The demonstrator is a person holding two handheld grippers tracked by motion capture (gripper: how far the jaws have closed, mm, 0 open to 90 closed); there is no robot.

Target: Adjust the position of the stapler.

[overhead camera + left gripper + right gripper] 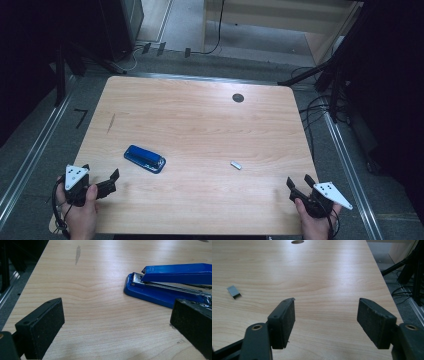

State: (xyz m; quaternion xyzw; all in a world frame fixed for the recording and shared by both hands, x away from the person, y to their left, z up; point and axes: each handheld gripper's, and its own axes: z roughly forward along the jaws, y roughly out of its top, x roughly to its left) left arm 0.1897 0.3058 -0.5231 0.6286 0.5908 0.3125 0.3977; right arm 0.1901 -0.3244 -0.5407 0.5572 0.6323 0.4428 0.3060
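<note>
A blue stapler (145,158) lies on the wooden table (200,125), left of centre; in the left gripper view the stapler (170,282) lies ahead and to the right with its top arm slightly raised. A small strip of staples (236,165) lies right of centre, and shows at the left in the right gripper view (234,292). My left gripper (102,176) hovers at the table's near left corner, jaws wide open and empty (117,327). At the near right corner my right gripper (298,181) is open too, nothing between its pads (325,320).
A round grommet hole (238,97) sits near the table's far edge. A dark streak (111,123) marks the wood at the left. Cables (320,107) and stand legs lie on the floor beyond the right edge. Metal rails run along both sides.
</note>
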